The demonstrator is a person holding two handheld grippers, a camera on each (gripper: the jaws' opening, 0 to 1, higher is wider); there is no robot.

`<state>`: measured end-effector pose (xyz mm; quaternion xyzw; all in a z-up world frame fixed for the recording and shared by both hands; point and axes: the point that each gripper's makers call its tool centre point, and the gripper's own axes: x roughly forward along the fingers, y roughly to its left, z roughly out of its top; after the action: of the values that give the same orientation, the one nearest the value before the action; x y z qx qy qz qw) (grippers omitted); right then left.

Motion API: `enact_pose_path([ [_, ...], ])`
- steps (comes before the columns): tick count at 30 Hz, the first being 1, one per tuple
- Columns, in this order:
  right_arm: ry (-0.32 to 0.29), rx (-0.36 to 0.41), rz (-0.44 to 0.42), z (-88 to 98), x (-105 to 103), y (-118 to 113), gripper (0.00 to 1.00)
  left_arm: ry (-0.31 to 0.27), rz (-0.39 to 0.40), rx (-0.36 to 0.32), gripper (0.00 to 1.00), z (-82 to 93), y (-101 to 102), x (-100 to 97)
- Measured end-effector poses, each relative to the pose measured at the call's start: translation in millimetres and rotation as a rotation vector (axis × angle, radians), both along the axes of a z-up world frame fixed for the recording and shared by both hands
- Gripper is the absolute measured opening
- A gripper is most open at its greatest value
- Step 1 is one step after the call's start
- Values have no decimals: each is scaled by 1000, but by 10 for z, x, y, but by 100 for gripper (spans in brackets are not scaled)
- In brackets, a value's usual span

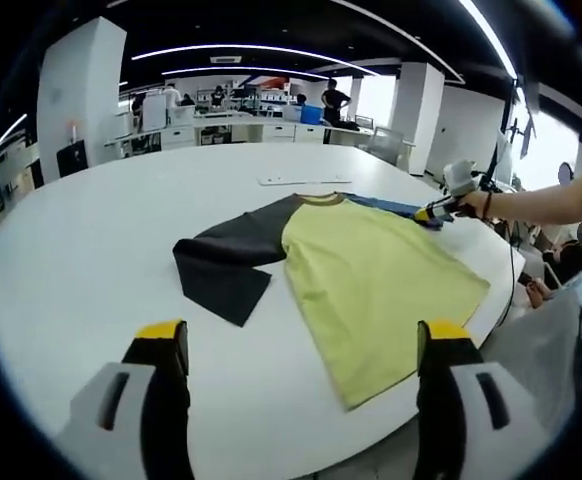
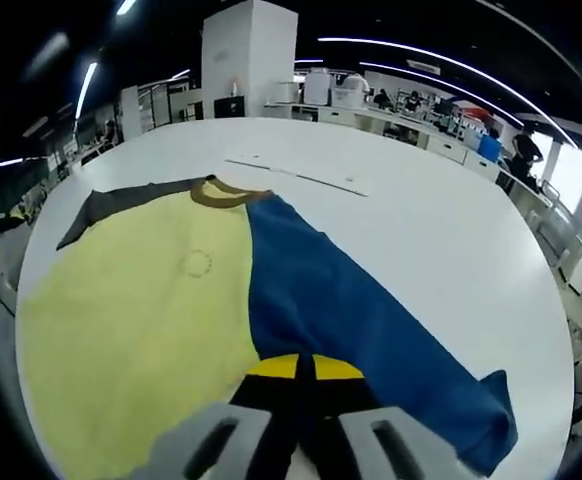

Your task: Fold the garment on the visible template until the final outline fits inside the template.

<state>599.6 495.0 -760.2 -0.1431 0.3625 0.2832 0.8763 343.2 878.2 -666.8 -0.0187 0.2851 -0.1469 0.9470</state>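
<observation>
A shirt lies flat on the white round table (image 1: 91, 250). Its yellow body (image 1: 371, 275) has a brown collar (image 1: 321, 199), a dark grey sleeve (image 1: 226, 265) spread to the left and a blue sleeve (image 1: 386, 206) on the right. My left gripper (image 1: 304, 340) hovers open before the shirt's hem, holding nothing. In the right gripper view the yellow body (image 2: 141, 300) and blue sleeve (image 2: 351, 310) run toward me. My right gripper (image 2: 302, 370) is shut on the blue sleeve; the right gripper (image 1: 439, 211) also appears in the left gripper view, held by a person's arm (image 1: 541, 203).
A thin pale flat strip (image 1: 301, 181) lies on the table beyond the collar, the same strip (image 2: 301, 176) being in the right gripper view. The table edge (image 1: 491, 300) runs close to the shirt's right side. Desks, pillars and standing people (image 1: 335, 99) fill the background.
</observation>
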Motion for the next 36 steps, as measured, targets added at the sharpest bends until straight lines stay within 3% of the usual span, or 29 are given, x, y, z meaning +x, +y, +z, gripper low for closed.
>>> enact_pose_path([
  [15, 40, 21, -53, -31, -25, -5, 0, 9, 0, -3, 95, -20, 28, -21],
  [18, 38, 62, -80, 56, -15, -37, 10, 11, -3, 0, 96, -27, 44, -24],
  [21, 8, 87, -124, 191, 45, -161, 35, 7, -7, -1, 96, -20, 43, -17],
  [24, -8, 90, -161, 298, 94, -356, 48, 8, -15, 0, 97, -38, 40, -3],
  [29, -9, 88, -193, 413, 114, -677, 51, 0, -19, 0, 99, -30, 29, 34],
  [36, -8, 29, -217, 465, 65, -1107, 51, 3, -34, 3, 99, -54, 3, 47],
])
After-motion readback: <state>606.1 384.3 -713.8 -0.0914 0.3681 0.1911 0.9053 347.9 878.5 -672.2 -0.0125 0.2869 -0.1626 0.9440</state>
